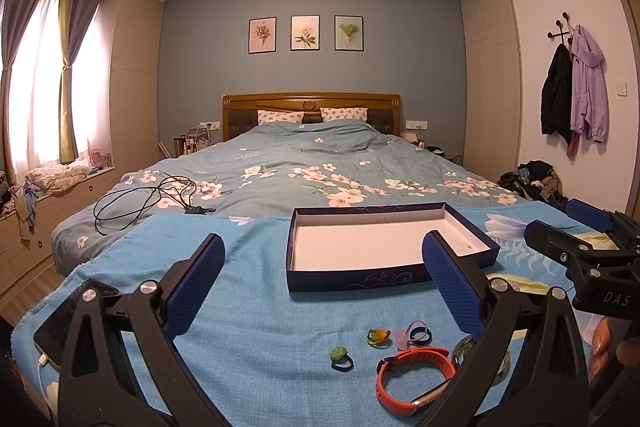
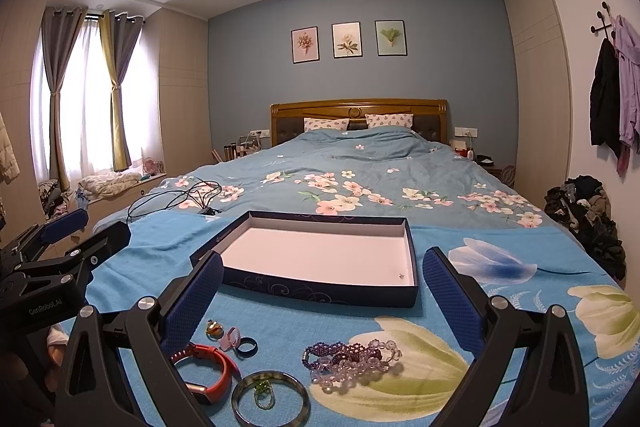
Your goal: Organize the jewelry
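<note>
A dark blue box [image 1: 352,281] [image 2: 320,295] with a white inside lies open on the blue blanket. In front of it lies the jewelry: an orange-red wristband [image 1: 416,359] [image 2: 218,359], a green ring [image 1: 341,357], a yellow-orange ring [image 1: 378,337] [image 2: 214,329], a dark ring [image 1: 420,335] [image 2: 245,347], a pink piece [image 2: 230,339], a glassy bangle [image 2: 270,397] and purple bead bracelets [image 2: 352,359]. My left gripper [image 1: 324,291] is open above the rings. My right gripper [image 2: 322,303] is open over the beads and bangle. Neither holds anything.
A phone [image 1: 72,319] with a white cable lies on the blanket at the left. Black cords [image 1: 152,199] trail on the floral duvet beyond. A clothes pile [image 2: 588,215] sits right of the bed. The other gripper shows at each view's edge.
</note>
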A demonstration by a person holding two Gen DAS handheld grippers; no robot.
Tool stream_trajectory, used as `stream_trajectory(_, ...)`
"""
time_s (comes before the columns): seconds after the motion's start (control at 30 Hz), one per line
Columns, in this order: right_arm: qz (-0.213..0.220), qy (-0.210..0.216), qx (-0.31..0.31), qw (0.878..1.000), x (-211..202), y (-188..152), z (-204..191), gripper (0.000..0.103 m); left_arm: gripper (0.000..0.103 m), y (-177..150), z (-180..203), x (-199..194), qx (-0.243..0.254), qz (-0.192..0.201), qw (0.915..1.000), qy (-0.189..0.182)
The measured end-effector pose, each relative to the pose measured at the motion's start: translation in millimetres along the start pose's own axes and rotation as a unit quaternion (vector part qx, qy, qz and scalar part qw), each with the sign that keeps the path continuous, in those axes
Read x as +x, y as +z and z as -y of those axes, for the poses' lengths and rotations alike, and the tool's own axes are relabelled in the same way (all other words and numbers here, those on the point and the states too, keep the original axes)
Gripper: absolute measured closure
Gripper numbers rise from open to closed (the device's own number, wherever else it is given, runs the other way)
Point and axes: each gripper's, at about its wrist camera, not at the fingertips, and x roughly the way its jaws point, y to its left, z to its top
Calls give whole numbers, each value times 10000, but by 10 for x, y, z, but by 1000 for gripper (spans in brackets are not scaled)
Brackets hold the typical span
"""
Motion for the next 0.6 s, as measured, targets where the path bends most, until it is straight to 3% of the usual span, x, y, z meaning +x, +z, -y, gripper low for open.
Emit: stream_trajectory(0.6,-19,7,-13,10000,15,14,10,6,6,-13,-26,-11,10,10,10000,-7)
